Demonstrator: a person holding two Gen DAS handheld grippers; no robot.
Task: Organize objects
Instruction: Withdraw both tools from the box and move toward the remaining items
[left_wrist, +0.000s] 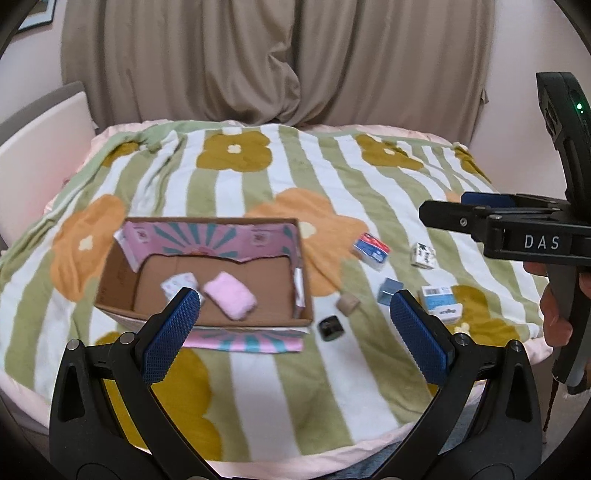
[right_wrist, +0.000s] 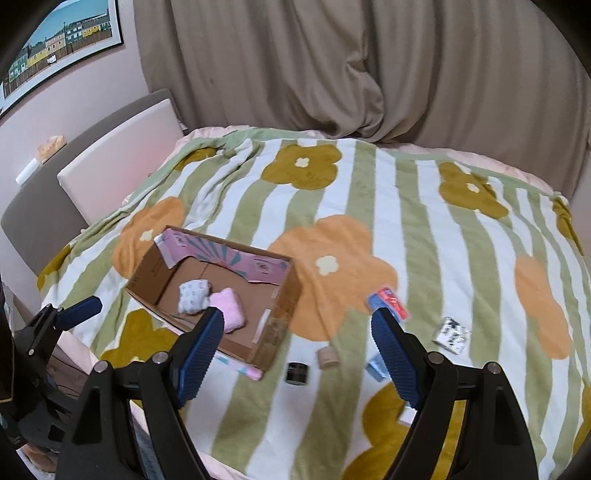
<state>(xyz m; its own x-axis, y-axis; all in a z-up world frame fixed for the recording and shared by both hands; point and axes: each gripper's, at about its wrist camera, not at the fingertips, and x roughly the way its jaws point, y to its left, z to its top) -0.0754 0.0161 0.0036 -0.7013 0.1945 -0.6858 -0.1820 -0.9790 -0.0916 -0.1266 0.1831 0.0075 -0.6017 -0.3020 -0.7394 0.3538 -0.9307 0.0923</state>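
Left wrist view: I hold left gripper (left_wrist: 295, 306) and right gripper (right_wrist: 297, 326) jaws released, empty, above striped floral blanket (left_wrist: 258, 177). Open brown cardboard box (left_wrist: 114, 291) holds pink fluffy roll (left_wrist: 231, 295), likely collection bin; small black jar (left_wrist: 330, 326) outside looks nearest to grab.

A flowered striped blanket (right_wrist: 369, 206) covers the bed; beige curtains (right_wrist: 332, 66) and a framed picture (right_wrist: 62, 40) behind.

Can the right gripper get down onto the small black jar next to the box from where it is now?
Probably yes. The right gripper is open and empty, and the black jar stands alone on the blanket, apart from the cardboard box and the tan roll, with nothing over it.
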